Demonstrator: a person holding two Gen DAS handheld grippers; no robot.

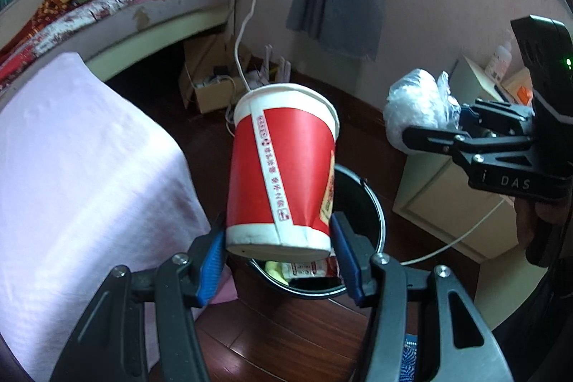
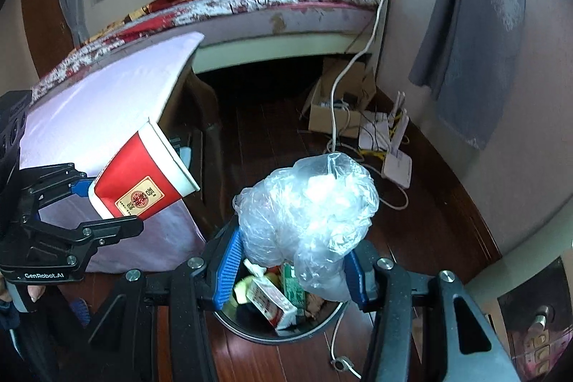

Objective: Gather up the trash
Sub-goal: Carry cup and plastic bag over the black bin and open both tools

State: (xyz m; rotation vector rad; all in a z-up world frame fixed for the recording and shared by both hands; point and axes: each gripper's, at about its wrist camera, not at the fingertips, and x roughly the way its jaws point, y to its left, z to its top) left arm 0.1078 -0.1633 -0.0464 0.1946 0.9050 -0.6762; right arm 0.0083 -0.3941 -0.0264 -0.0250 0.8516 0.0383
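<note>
Left tongs [image 1: 279, 253] clamped on the base of a red paper cup [image 1: 283, 167], tilted, rim away, above the black trash bin [image 1: 372, 221]. Right tongs [image 2: 292, 271] pinching a crumpled clear plastic bag [image 2: 308, 203] directly over the same bin, already holding cartons and wrappers. Pink-draped counter [image 1: 78, 160] just beside the bin, bed [image 2: 286, 2] behind, dark wooden floor [image 2: 272, 117] beneath.

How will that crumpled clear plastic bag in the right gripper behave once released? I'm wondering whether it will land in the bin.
The plastic bag looks thin and crinkled, so it is probably floppy and very light; it may drift rather than drop. It bulges beyond the right gripper, so it could spring open. The trash bin sits below it.
</note>
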